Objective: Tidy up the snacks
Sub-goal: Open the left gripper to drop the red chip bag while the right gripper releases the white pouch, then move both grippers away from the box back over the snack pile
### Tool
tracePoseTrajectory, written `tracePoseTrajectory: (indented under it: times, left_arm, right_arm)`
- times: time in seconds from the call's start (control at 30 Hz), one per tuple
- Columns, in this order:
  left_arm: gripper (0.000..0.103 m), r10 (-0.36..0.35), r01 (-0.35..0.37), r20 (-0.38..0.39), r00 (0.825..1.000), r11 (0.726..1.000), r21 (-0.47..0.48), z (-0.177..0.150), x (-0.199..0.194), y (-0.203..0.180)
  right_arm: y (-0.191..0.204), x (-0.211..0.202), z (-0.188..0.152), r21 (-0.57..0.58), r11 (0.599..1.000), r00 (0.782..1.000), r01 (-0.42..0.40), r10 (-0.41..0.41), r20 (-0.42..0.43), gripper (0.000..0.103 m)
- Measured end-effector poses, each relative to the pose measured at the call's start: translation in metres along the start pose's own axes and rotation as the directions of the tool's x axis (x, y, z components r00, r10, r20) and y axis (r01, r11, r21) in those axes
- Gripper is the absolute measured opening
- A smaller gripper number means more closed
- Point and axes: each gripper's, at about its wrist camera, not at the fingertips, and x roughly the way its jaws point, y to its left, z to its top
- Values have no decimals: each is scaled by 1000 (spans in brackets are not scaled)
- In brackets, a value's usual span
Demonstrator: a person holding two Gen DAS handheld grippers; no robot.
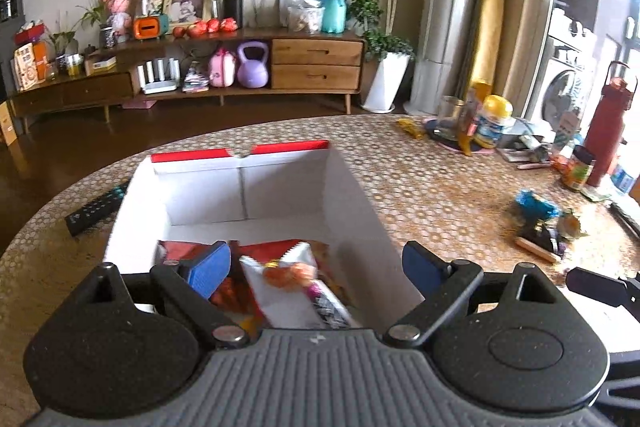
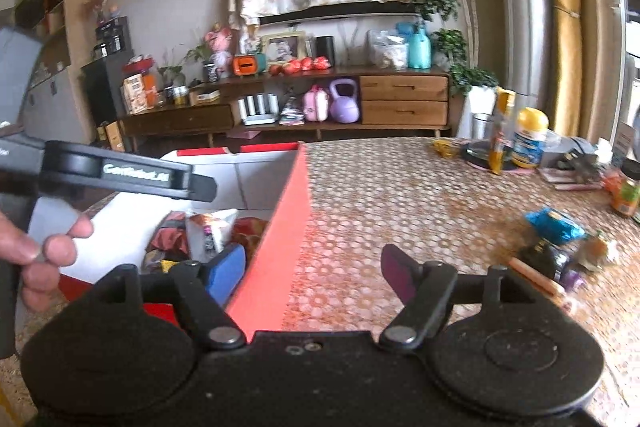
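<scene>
From the left wrist view, the left claw (image 1: 316,269) hangs released over the near end of a red-and-white box (image 1: 256,187), its blue pads spread wide with nothing pressed between them. Below it, inside the box, lies a white snack packet (image 1: 288,287) on top of red packets (image 1: 184,249). The box sits on a worktop (image 1: 432,187) with a honeycomb-patterned cover. To the right, well apart from the box, a small heap of loose snacks (image 1: 538,223) lies on the worktop, a blue wrapper on top. A dark remote (image 1: 94,213) lies just left of the box. A red bottle (image 1: 608,131) stands at the far right.

From the right wrist view, the right claw (image 2: 314,273) is released too, straddling the box's red side wall (image 2: 280,247): one blue pad is over the box interior, the other over the worktop (image 2: 420,195). Nothing is gripped. Packets (image 2: 212,231) show inside the box. The left claw's black body (image 2: 120,175) reaches in from the left, held by a hand (image 2: 36,251). The loose snack heap (image 2: 560,247) lies to the right.
</scene>
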Motion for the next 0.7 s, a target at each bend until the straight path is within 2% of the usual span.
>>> tracePoseTrajectory:
  times: [0.3, 0.7]
  left_arm:
    - [94, -68, 65, 35, 997, 995, 79, -8, -5, -50]
    - [94, -153, 147, 24, 988, 976, 163, -17, -1, -103]
  right_arm:
    - [-47, -18, -13, 90, 991, 995, 103, -104, 7, 85]
    - [-99, -28, -34, 188, 961, 979, 204, -205, -14, 89]
